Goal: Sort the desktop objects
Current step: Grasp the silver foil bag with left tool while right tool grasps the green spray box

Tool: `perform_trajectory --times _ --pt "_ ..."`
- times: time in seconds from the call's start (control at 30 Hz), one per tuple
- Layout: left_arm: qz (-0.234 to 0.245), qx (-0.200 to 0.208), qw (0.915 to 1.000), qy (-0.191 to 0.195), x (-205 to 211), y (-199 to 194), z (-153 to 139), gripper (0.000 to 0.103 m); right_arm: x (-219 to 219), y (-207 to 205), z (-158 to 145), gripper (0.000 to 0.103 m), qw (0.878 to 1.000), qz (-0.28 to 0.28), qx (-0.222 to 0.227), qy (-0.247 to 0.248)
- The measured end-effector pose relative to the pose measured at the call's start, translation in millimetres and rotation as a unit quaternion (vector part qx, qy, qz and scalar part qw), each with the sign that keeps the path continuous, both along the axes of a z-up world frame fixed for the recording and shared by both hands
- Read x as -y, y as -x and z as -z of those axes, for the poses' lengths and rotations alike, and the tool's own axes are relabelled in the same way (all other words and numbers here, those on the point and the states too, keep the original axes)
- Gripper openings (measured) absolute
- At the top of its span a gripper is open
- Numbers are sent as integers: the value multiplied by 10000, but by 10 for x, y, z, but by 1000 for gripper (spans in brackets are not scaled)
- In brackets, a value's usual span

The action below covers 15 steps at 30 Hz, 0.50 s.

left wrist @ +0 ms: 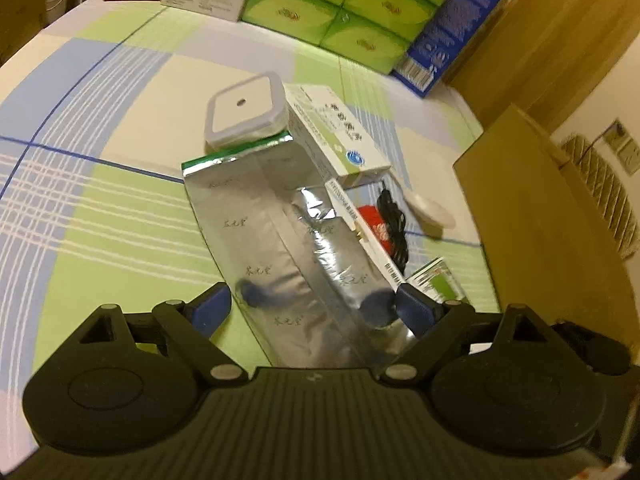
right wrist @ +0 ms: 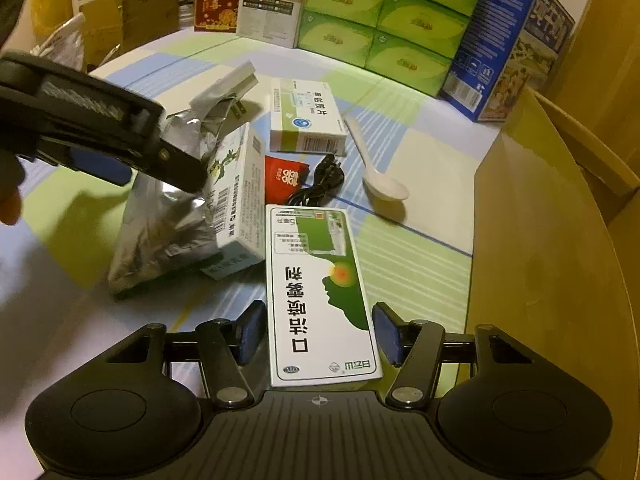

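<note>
A silver foil bag [left wrist: 280,232] stands tilted between the blue pads of my left gripper [left wrist: 312,308], which is shut on its lower part. A white square night light [left wrist: 244,108] rests at the bag's top edge. From the right wrist view the same bag [right wrist: 160,208] leans against a white-green box [right wrist: 240,200]. My right gripper [right wrist: 320,332] is shut on a long white-green spray box [right wrist: 320,292] lying lengthwise between its pads. Beyond it lie a red packet [right wrist: 284,172], a black cable [right wrist: 320,184], a white spoon [right wrist: 380,176] and a white medicine box [right wrist: 304,116].
A tall open cardboard box [right wrist: 540,240] walls off the right side. Green tissue packs [right wrist: 380,12], a blue carton [right wrist: 504,40] and other boxes line the back of the checked tablecloth [right wrist: 400,252]. A hand holds the left gripper at the left edge.
</note>
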<state>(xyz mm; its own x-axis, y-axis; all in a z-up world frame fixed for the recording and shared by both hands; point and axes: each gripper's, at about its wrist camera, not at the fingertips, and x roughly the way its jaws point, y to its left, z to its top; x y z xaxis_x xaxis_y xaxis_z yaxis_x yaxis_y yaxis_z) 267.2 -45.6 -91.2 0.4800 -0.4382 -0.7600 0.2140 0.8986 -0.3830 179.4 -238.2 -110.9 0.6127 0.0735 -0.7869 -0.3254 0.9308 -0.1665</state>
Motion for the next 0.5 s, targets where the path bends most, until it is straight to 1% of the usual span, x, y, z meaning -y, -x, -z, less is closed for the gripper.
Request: perform_trajectory --times 0.03,0.07,0.17,0.27,0.37,0.5 --pt "67 -50 9999 -84 17 -8 17 86 1 18 -8 54 10000 19 -13 -29" --pt "133 -93 9998 -128 22 -10 36 80 5 38 -15 54 10000 37 -29 -60" --pt "311 -166 9993 -128 -21 52 48 66 16 136 -49 54 9997 93 -87 -187" --pt "553 -151 9978 -319 -83 169 3 60 13 263 -72 54 9995 94 -131 -277" --pt "785 -117 9949 -618 -176 307 -45 57 25 427 -93 54 9991 114 -167 -383" --pt "1038 -66 9896 -993 -254 529 -124 57 80 643 -133 54 9978 233 -225 -572"
